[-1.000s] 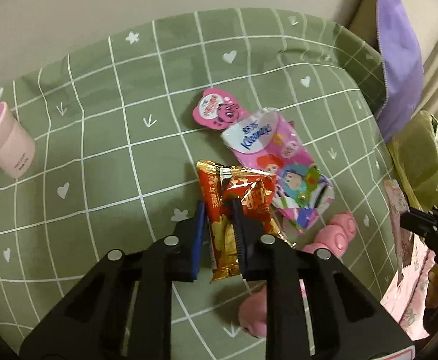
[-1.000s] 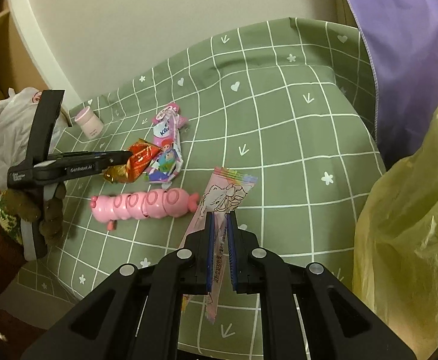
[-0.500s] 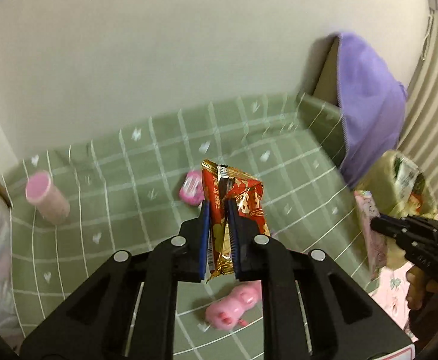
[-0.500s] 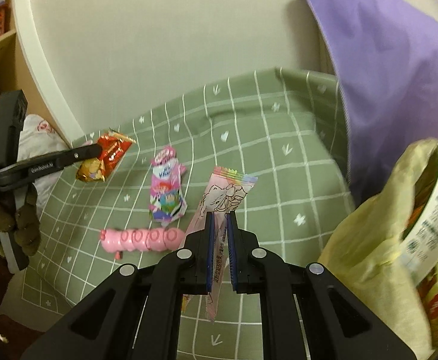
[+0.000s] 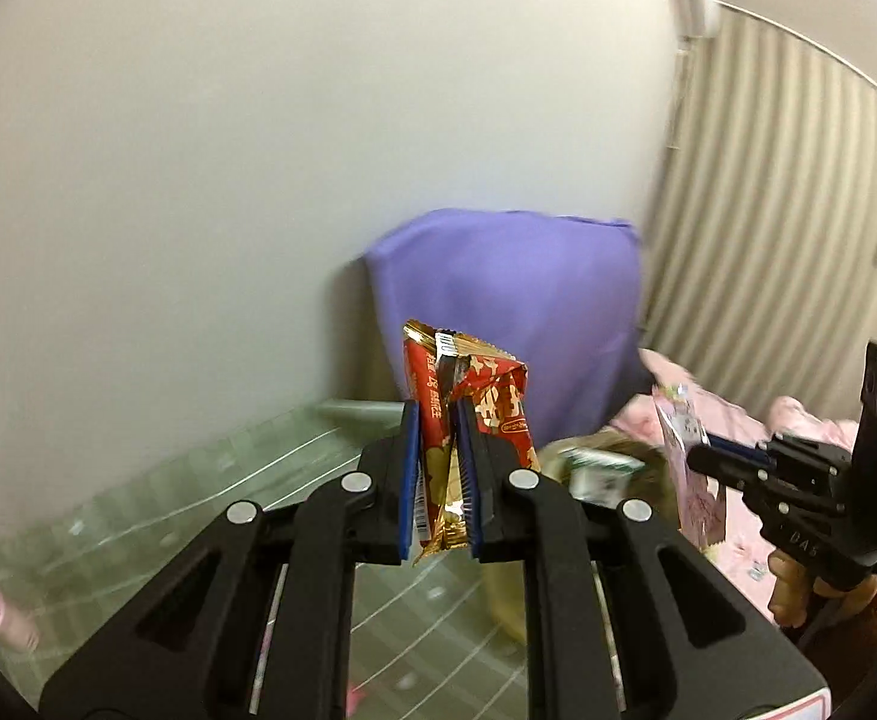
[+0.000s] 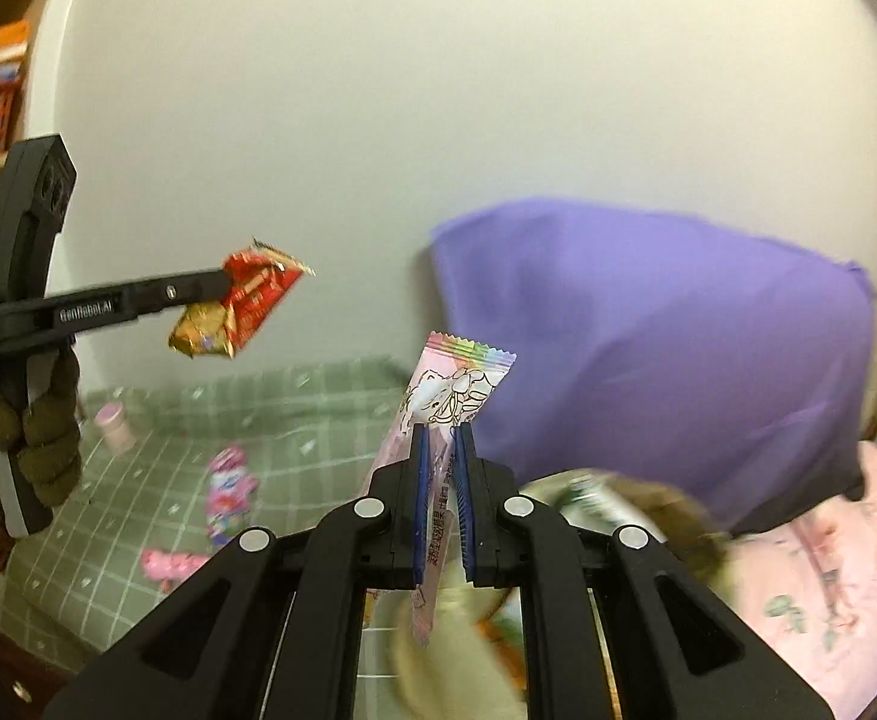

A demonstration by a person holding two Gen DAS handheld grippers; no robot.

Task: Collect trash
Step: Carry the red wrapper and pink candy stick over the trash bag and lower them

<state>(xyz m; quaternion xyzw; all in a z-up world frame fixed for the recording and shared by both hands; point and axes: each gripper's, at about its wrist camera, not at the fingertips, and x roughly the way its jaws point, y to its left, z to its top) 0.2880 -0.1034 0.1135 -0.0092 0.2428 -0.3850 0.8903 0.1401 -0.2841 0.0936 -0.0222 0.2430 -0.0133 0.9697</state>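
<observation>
The left tongs (image 5: 441, 468) are clamped on a red and gold snack wrapper (image 5: 474, 414), which stands upright between the blue pads, its crumpled top above the fingertips and its lower end hanging out below them. In the right wrist view the same wrapper (image 6: 243, 306) is held in the air above the bed, in front of the pale wall.

The right tongs (image 6: 441, 498) are closed on a long pink candy wrapper (image 6: 459, 384) with a rainbow-striped zigzag top edge and a line drawing on it; its lower end hangs below the pads. In the left wrist view that wrapper (image 5: 687, 468) hangs from the right tongs (image 5: 693, 456) off the bed's right side, above pink bedding (image 5: 738, 414).

Just below and beyond both tongs sits a yellowish trash bag (image 6: 612, 498), blurred, with packaging showing in its mouth. Behind it a purple pillow (image 6: 666, 336) leans against the wall.

On the green checked bedspread (image 6: 138, 516) lie a pink printed wrapper (image 6: 228, 498), a pink toy (image 6: 171, 564) nearer the bed's front edge, and a small pink jar (image 6: 114, 426) near the wall. A gloved hand (image 6: 36, 438) grips the left handle.
</observation>
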